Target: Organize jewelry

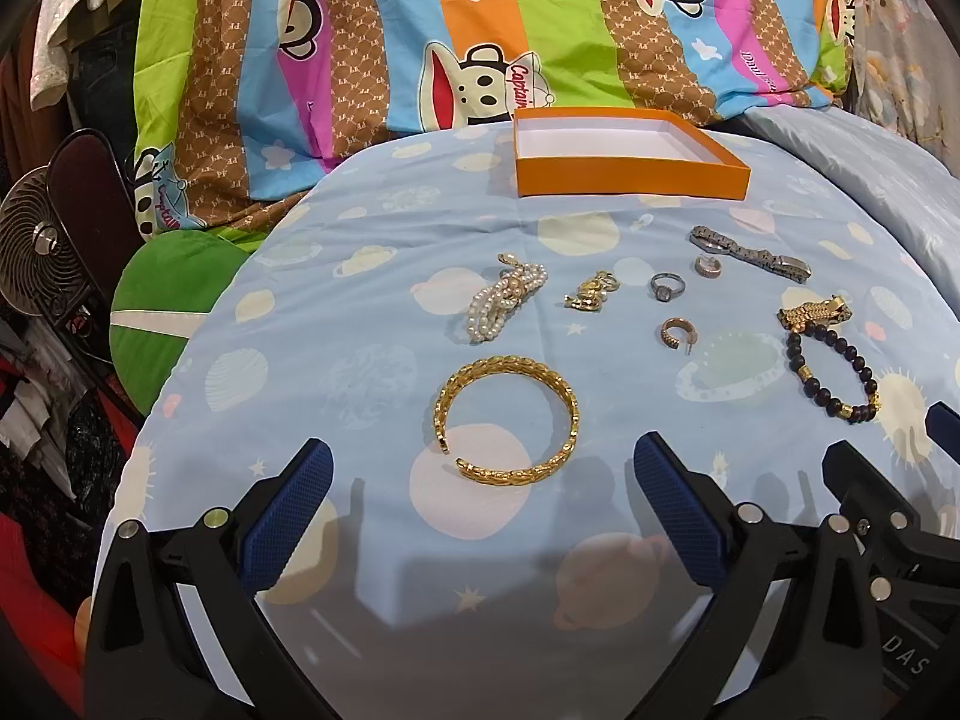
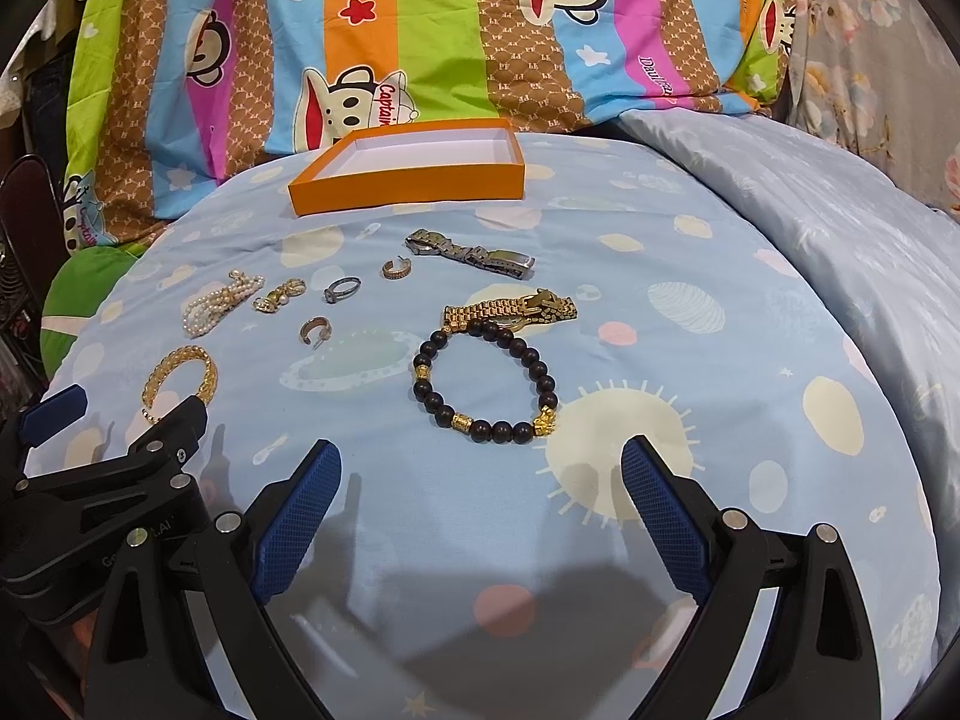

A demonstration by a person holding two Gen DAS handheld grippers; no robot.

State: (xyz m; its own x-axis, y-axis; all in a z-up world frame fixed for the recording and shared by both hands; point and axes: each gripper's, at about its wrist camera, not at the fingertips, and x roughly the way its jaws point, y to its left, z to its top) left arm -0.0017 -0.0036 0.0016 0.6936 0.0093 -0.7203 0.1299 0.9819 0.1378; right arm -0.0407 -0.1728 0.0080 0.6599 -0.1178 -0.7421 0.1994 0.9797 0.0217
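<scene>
Nearest, the left gripper (image 1: 483, 471) and the right gripper (image 2: 480, 474) both hover with fingers spread wide and nothing between them, side by side over a pale blue bedsheet (image 1: 372, 540) printed with planets, suns and stars. Just ahead of the left gripper lies a gold cuff bangle (image 1: 507, 417); just ahead of the right one lies a dark beaded bracelet (image 2: 485, 381) with gold charms, touching a gold watch (image 2: 510, 311) behind it. Further on, spread apart on the sheet, are a pearl strand (image 1: 504, 303), a small gold trinket (image 1: 591, 291), a hoop earring (image 1: 675, 331), a stone-set ring (image 1: 666, 285), a second small hoop (image 1: 708, 266) and a silver watch (image 1: 750, 252). Beyond them an orange box (image 1: 630, 177) with a white interior sits open and empty on the sheet. Behind it rises a striped cartoon-monkey quilt (image 1: 420, 30). To the left are a green cushion (image 1: 162, 312), a small fan (image 1: 42, 246) and hanging clothes (image 1: 66, 30); to the right, a pale floral blanket (image 2: 840, 228).
</scene>
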